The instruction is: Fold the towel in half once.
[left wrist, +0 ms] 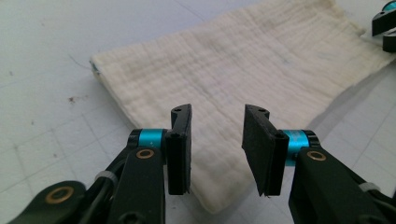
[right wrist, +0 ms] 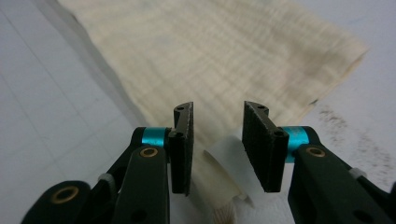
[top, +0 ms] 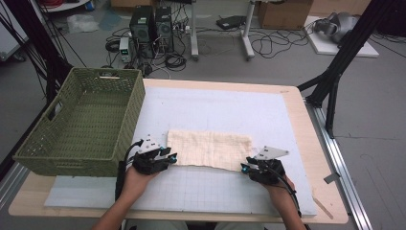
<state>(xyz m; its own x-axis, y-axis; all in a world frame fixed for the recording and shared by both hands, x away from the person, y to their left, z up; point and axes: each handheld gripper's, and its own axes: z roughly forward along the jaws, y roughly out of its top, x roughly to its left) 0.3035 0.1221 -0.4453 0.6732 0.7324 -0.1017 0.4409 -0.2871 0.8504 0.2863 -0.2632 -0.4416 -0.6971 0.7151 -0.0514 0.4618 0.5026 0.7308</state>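
1. A cream cloth (top: 209, 149), folded into a long strip, lies flat on the white mat (top: 230, 115) near the person's edge of the table.
2. Its long side runs left to right, from one gripper to the other.
3. The left gripper (top: 168, 155) sits at the cloth's left end. Its jaws are apart, and the cloth lies under the gap, not pinched.
4. The right gripper (top: 245, 167) sits at the right end. Its jaws are apart too, with a curled bit of the cloth's edge loose between them.
5. Each hand is right at its own end.
6. The green basket (top: 81, 120) waits to the left, so the left hand is nearer to it.
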